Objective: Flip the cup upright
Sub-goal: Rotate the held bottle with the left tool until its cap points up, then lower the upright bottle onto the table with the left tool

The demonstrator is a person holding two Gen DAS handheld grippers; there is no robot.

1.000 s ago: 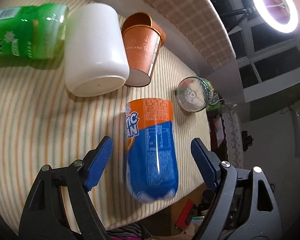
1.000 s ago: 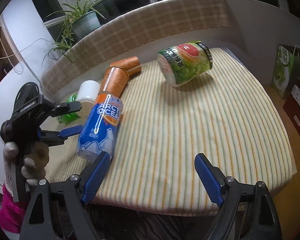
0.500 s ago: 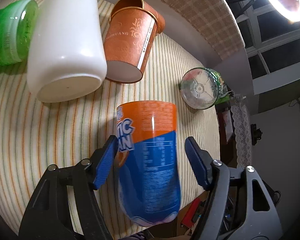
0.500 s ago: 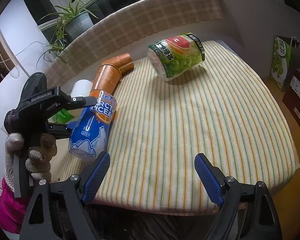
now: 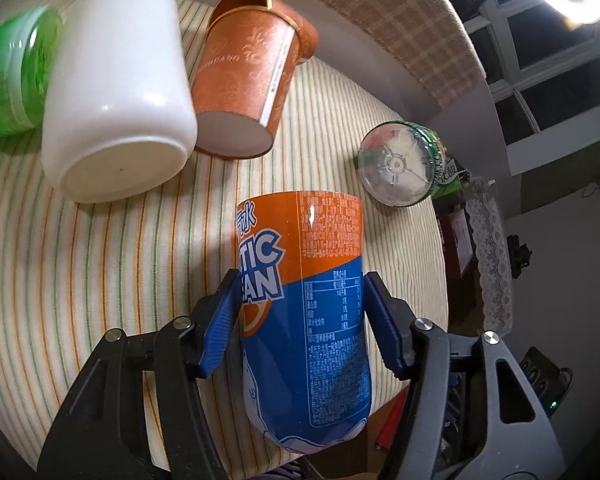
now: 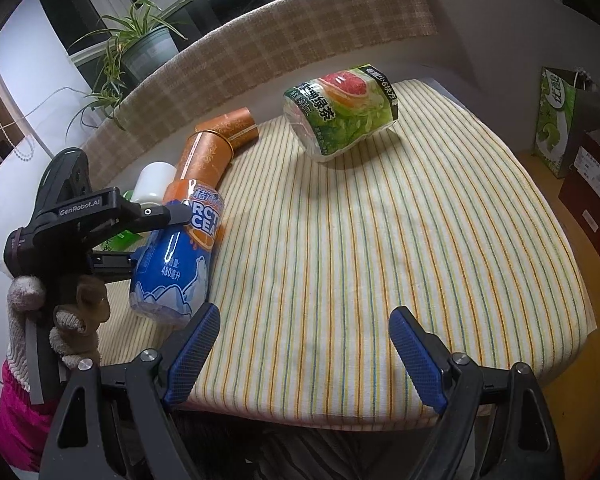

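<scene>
A blue and orange Arctic Ocean cup (image 5: 304, 312) lies on its side near the left front of the striped table, also seen in the right wrist view (image 6: 180, 252). My left gripper (image 5: 300, 320) is closed around its middle, both blue pads against its sides. In the right wrist view the left gripper (image 6: 112, 236) shows on the cup. My right gripper (image 6: 304, 344) is open and empty above the table's front edge.
A white cup (image 5: 116, 92), two orange cups (image 5: 244, 80) and a green bottle (image 5: 8, 80) lie on their sides behind the held cup. A green-label cup (image 6: 340, 108) lies at the back. The striped cloth (image 6: 380, 240) ends at a front edge.
My left gripper moved forward around the blue and orange cup and closed on it. The right gripper stayed open and nearly still.
</scene>
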